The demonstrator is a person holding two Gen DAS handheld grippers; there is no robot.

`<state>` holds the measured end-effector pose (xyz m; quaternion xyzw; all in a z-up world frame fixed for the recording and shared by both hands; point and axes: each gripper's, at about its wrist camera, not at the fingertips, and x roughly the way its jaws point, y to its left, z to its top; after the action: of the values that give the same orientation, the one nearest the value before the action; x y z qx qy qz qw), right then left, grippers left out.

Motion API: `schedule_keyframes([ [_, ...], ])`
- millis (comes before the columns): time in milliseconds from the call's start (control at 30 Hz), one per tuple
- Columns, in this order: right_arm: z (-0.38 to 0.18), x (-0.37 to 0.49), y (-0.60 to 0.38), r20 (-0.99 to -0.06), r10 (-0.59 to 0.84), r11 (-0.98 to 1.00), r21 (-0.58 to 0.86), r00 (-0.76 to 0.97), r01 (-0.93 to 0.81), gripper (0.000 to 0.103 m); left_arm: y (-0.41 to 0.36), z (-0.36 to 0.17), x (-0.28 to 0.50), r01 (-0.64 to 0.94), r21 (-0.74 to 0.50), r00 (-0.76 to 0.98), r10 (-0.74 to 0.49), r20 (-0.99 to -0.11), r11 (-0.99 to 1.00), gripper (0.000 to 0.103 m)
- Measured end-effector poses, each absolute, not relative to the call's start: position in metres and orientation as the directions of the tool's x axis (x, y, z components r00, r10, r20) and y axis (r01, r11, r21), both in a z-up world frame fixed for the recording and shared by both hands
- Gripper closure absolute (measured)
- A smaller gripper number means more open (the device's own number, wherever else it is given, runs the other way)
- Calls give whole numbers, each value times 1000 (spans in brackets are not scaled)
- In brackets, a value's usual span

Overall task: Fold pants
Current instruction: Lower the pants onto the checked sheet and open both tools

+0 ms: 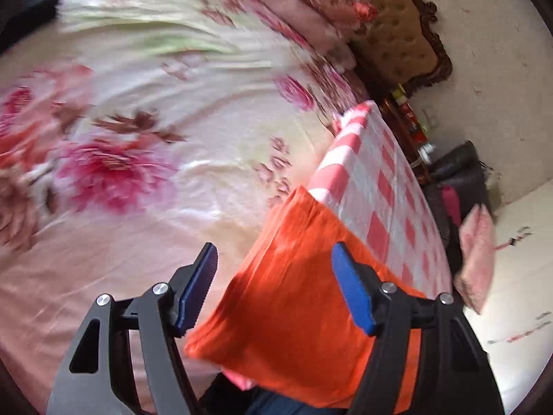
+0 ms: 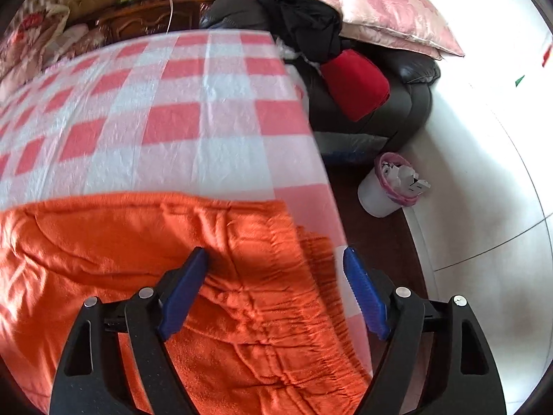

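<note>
The orange pants [image 2: 145, 242] lie on a red-and-white checked cloth [image 2: 172, 103] at the near edge of the bed. Their gathered waistband [image 2: 311, 276] sits at the right, close to the cloth's edge. My right gripper [image 2: 276, 259] is open just above the waistband, holding nothing. In the left wrist view the pants [image 1: 293, 276] lie folded with a straight edge towards the floral bedsheet. My left gripper [image 1: 274, 259] is open above the pants and holds nothing.
The floral bedsheet [image 1: 155, 138] spreads to the left, with pillows [image 1: 293, 10] by a padded headboard [image 1: 397, 27]. A dark leather chair [image 2: 380, 103] piled with clothes and a pink pillow [image 2: 380, 10] stands to the right. A white bin [image 2: 383, 190] sits on the floor.
</note>
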<state>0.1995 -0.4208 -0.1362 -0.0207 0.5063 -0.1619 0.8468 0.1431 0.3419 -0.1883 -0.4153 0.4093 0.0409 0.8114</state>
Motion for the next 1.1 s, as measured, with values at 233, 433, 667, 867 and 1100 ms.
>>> schedule_keyframes([
  [233,-145,214,-433,-873,-261,958,-180,412,225,19,342,-198,203,-287,-635,533,-432,-728,717,86],
  [433,-151,212,-430,-855,-297,948,-212,425,237,14,316,-165,239,-202,-447,476,-311,-823,872,91],
  [667,-151,211,-423,-776,-460,886,-365,432,287,14,288,-158,310,-184,-347,438,-239,-867,920,91],
  [867,-151,240,-453,-720,-564,822,-446,404,355,14,248,-170,363,-159,-342,411,-253,-876,926,90],
  [1100,-130,231,-456,-662,-568,821,-420,489,386,13,271,-150,319,-235,-380,533,-208,-820,895,61],
])
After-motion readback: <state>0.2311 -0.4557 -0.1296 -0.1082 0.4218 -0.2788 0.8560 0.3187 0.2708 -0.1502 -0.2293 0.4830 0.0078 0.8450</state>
